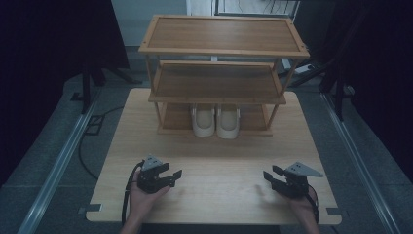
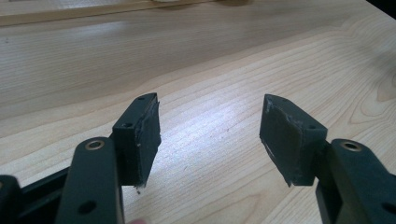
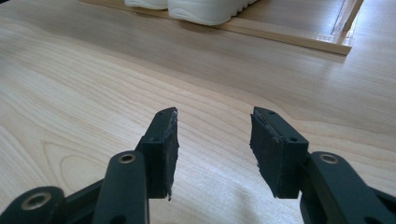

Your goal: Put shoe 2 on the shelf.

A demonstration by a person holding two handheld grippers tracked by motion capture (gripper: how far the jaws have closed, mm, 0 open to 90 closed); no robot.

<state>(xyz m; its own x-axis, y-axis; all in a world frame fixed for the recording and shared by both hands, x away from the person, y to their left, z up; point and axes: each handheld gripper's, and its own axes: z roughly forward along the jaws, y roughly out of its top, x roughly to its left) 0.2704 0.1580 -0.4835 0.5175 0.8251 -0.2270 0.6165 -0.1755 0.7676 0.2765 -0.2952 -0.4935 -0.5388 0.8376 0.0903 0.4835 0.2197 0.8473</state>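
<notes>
A pair of white shoes (image 1: 215, 121) stands side by side on the bottom shelf of a three-tier wooden rack (image 1: 224, 36) at the back of the table; their toes (image 3: 205, 10) show at the top of the right gripper view. My left gripper (image 1: 174, 175) rests near the table's front left, held in a hand, jaws open with nothing between them (image 2: 210, 135). At the front right, my right gripper (image 1: 269, 176) is open too, its jaws empty (image 3: 215, 140). Both grippers are well short of the rack.
The light wooden table (image 1: 219, 151) has bare room between the grippers and the rack. The rack's middle shelf (image 1: 216, 83) and top shelf hold nothing. Grey floor with rails runs along both sides, and a cable (image 1: 127, 192) trails from the left gripper.
</notes>
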